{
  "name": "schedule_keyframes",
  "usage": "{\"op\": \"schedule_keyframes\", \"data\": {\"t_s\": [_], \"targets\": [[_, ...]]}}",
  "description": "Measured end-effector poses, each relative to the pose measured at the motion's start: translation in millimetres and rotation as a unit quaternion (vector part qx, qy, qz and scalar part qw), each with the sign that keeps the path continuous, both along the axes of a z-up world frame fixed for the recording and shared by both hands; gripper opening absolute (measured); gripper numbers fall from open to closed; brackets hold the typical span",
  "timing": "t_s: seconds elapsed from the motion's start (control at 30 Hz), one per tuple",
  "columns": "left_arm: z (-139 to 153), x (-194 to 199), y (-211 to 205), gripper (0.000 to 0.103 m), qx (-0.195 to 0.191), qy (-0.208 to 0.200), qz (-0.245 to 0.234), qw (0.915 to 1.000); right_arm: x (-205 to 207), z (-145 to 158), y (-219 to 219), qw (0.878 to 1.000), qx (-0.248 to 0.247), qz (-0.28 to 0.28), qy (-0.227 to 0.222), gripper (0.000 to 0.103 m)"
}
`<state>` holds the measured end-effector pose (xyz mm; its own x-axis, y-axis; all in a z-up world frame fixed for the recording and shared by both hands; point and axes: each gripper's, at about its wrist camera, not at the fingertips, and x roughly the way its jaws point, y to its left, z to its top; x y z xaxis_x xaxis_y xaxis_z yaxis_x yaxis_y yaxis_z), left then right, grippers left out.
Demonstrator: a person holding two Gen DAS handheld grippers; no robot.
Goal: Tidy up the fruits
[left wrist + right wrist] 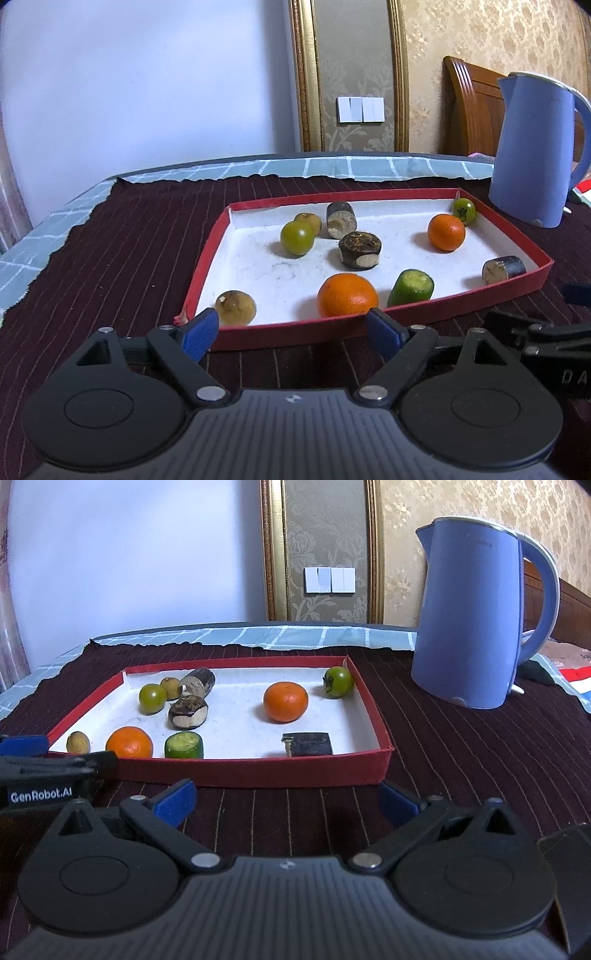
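1. The left gripper [291,328] is seen at the bottom centre of the left wrist view, its blue-padded fingers [199,334] spread wide with nothing held between them; they stand just short of the near rim of the red tray [295,334].
2. The right gripper [286,801] is likewise held wide open and empty at the bottom of the right wrist view, before the tray's near wall, on the dark striped cloth [461,746] of the table.
3. All the fruit in view lies inside the tray: two oranges [347,295] [446,232], green round fruits [297,238] [464,210], two brownish small fruits [235,307] [308,221], a green cut piece [412,288] and three dark cut cylinders [360,250].
4. The pieces are scattered and mixed, like not gathered with like. If grouping by kind is wanted, that is judged to be left; if only gathering into the tray is wanted, it already lies so. This cannot be settled.
5. A blue kettle [535,147] stands beyond the tray at the upper right.
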<state>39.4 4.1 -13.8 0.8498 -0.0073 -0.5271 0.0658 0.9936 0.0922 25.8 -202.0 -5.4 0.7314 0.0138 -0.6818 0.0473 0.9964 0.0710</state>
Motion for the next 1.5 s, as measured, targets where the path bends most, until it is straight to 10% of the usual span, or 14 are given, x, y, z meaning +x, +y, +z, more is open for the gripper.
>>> {"op": "schedule_keyframes", "data": {"t_s": [1.5], "targets": [[-21,6,7,0.092,-0.014,0.047,0.013,0.9987,16,-17,16,0.996,-0.065,0.03,0.051,0.103]]}}
